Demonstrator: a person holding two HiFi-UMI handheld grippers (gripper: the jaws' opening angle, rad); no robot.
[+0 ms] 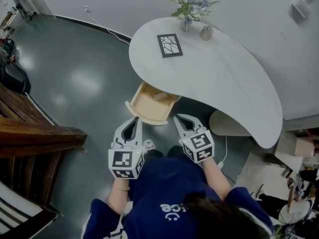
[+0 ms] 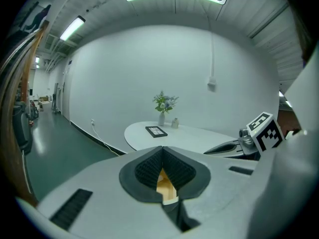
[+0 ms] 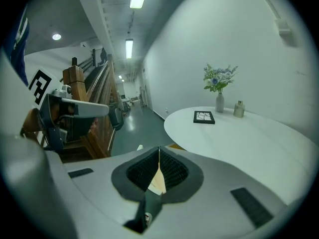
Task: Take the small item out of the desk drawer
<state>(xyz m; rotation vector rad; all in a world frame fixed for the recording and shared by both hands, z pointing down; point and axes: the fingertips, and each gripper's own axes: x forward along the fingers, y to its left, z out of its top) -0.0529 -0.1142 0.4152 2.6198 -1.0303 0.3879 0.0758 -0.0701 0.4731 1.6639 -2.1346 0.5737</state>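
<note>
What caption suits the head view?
Both shut, left gripper and right gripper face the open desk drawer holding a small item.

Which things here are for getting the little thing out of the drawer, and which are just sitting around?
For the job: open drawer, small pale item inside it, left tongs and right tongs, both shut and empty.

Just sitting around: picture frame, vase of flowers and little jar, all on top of the desk.

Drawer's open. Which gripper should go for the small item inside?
Right gripper, marginally: the small item lies in the drawer's right half, nearer it than the left gripper. Both are shut, so open first.
</note>
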